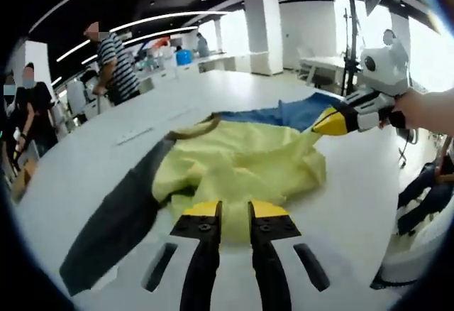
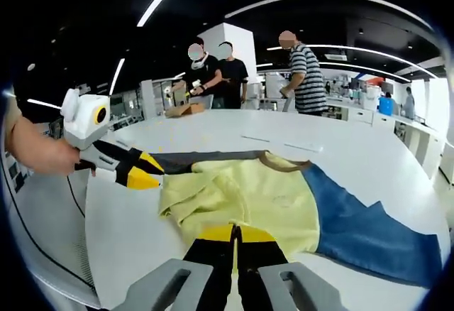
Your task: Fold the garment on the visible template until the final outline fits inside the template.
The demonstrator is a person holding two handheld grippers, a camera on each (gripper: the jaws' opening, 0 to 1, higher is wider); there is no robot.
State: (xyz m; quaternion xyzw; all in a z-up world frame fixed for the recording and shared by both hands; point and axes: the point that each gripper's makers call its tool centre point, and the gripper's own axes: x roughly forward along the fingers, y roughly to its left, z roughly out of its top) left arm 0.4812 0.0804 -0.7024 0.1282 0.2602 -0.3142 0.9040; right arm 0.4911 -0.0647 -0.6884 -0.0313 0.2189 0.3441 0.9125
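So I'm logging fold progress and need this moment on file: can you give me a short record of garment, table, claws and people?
garment: yellow shirt with a dark sleeve and a blue sleeve, rumpled, partly folded
surface: white table
left claw: slightly open at the shirt's near edge
right claw: jaws together at the shirt's hem
template: cannot tell
bystanders: people beyond the table
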